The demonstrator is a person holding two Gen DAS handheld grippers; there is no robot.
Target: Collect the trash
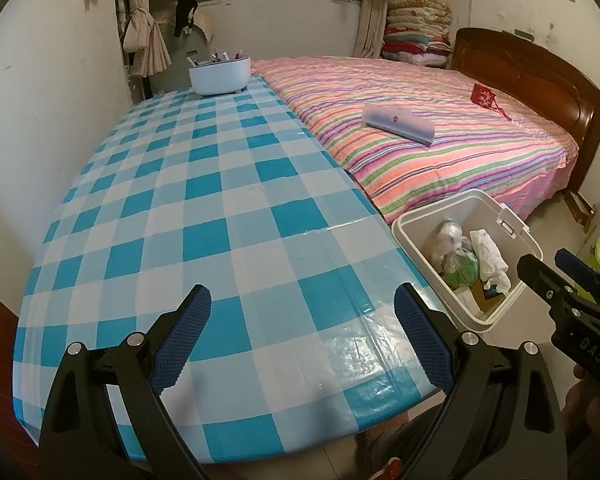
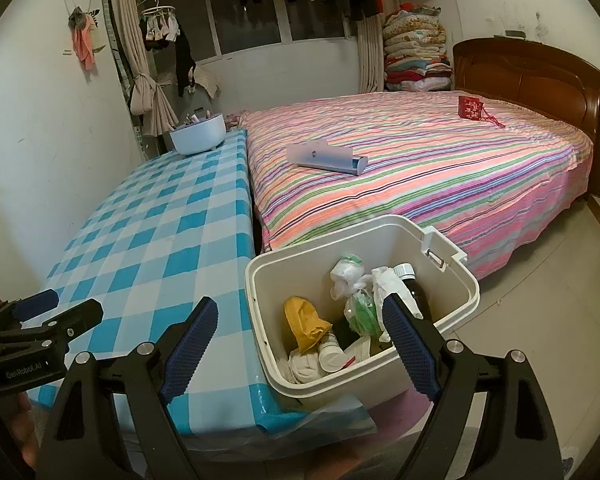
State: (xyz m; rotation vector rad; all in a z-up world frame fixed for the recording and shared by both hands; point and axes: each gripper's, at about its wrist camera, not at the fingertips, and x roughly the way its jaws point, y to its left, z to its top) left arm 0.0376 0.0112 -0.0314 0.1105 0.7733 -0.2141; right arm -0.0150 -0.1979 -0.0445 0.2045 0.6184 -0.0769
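Observation:
A cream plastic bin point(image 2: 340, 384) stands at the right corner of the table with the blue-and-white checked cloth point(image 2: 160, 220). Inside lie a yellow paper bag point(image 2: 304, 320), white crumpled plastic bags point(image 2: 348, 276), a green bag point(image 2: 360, 312), a dark bottle point(image 2: 416, 288) and a white pill bottle point(image 2: 332, 356). My right gripper point(image 2: 300, 308) hovers open over the bin's near side, nothing between its fingers. Over the table's near end my left gripper point(image 1: 302, 300) is open and holds nothing. The left wrist view shows the bin point(image 1: 432, 210) at right, beside the right gripper point(image 1: 548, 268).
A bed with a striped pink sheet point(image 2: 420, 184) runs along the table's right side; on it lie a pale flat box point(image 2: 324, 158) and a red pouch point(image 2: 470, 108). A white holder with pens point(image 1: 220, 74) stands at the table's far end. A wall flanks the left.

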